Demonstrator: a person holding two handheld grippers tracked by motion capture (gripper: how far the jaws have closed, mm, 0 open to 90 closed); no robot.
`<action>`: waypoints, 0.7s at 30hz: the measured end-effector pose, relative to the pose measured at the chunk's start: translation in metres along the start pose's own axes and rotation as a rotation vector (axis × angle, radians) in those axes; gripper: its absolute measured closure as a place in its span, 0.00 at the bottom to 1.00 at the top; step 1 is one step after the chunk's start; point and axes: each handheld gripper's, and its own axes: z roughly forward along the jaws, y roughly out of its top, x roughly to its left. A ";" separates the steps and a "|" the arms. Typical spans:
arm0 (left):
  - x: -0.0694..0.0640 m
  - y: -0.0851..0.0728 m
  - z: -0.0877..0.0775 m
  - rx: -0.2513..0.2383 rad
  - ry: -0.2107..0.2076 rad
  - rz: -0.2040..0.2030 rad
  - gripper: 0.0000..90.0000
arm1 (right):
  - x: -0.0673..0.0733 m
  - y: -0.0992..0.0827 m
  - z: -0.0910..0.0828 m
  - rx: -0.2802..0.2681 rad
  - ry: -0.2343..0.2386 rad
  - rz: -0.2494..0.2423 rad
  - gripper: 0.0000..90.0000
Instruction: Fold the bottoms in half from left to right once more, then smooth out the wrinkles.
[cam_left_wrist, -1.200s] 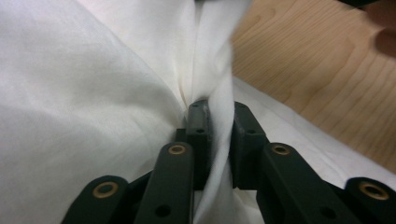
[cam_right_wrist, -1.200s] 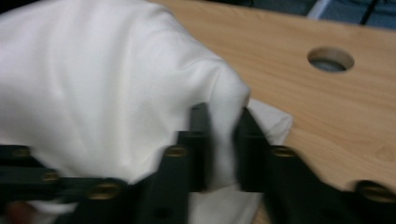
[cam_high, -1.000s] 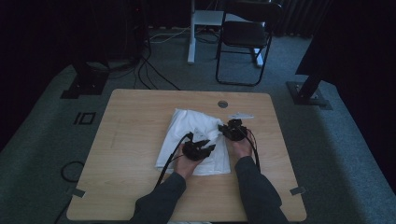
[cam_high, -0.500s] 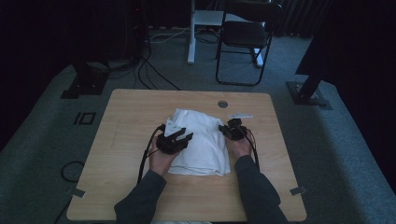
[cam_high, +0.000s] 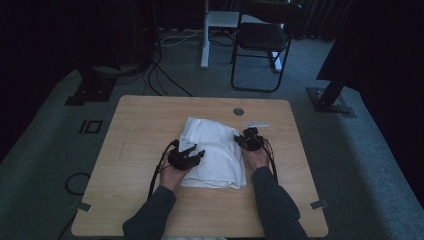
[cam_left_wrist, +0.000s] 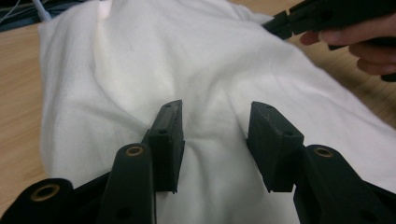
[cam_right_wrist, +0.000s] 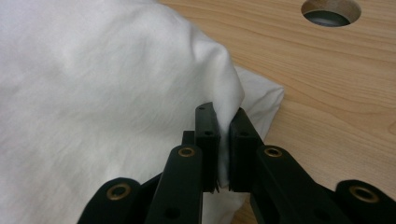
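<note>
The left gripper (cam_high: 192, 153), jaws just opening and empty, hovers over the white cloth (cam_high: 214, 150) folded mid-tabletop (cam_high: 150, 120). The right gripper (cam_right_wrist: 223, 122) pinches its edge. Likely next: left re-grips for another fold.

A folded white cloth (cam_high: 212, 151) lies on the light wooden table (cam_high: 135, 130). Behind the cloth are a round cable hole (cam_high: 238, 111) and, farther back on the floor, a black folding chair (cam_high: 263, 40).

High view looks down from above my table (cam_high: 150, 120) edge; both gripper views sit close over the white cloth (cam_high: 212, 150), shared by all.
</note>
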 end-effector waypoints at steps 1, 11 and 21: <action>0.000 -0.003 0.002 0.003 0.002 0.000 0.62 | 0.000 0.000 0.000 0.002 -0.001 -0.001 0.94; 0.003 -0.014 0.014 0.002 -0.015 -0.015 0.64 | -0.002 0.017 -0.021 -0.060 -0.034 0.001 0.59; -0.002 -0.020 0.017 -0.017 -0.007 -0.013 0.65 | 0.032 0.052 -0.028 -0.130 0.044 -0.124 0.56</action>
